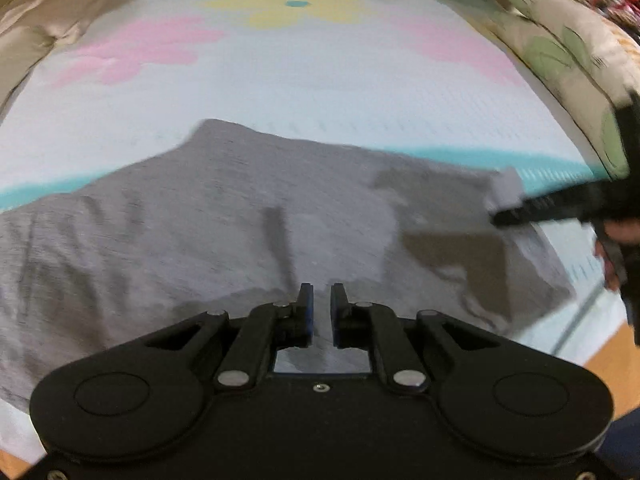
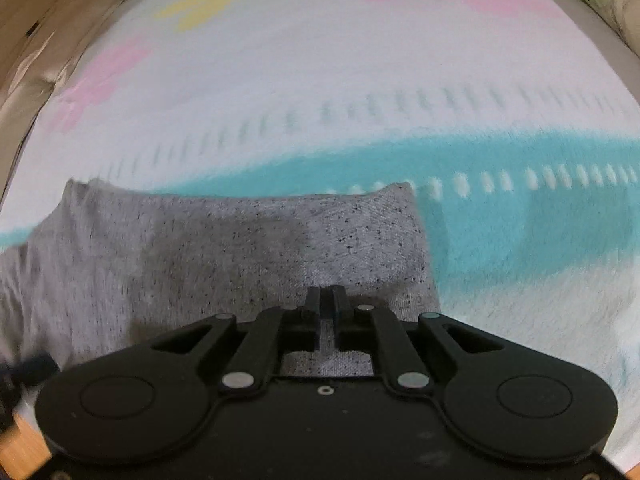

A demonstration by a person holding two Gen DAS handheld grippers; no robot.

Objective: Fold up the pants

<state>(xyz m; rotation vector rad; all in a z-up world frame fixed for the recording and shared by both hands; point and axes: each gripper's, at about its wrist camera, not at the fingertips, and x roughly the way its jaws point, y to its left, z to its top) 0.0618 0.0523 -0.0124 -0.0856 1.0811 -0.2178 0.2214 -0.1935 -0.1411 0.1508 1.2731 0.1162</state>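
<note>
Grey pants (image 1: 240, 208) lie spread across a pale flowered blanket (image 1: 320, 80), partly folded over themselves. My left gripper (image 1: 322, 304) hovers low over their near part. Its blue pads stand a narrow gap apart, and I see no cloth pinched between them. My right gripper (image 1: 500, 216) reaches in from the right, held by a person's hand (image 1: 612, 236), and a corner of the grey cloth is lifted at its tip. In the right wrist view the right gripper (image 2: 325, 300) has its fingers almost together over the speckled pants (image 2: 200, 248), near their right edge.
A teal band (image 2: 500, 208) crosses the blanket (image 2: 320, 60) just beyond the pants. A floral cushion (image 1: 560, 48) borders the blanket on the right, and a tan one (image 1: 24, 44) on the left. Wooden floor (image 1: 600, 360) shows at the near right.
</note>
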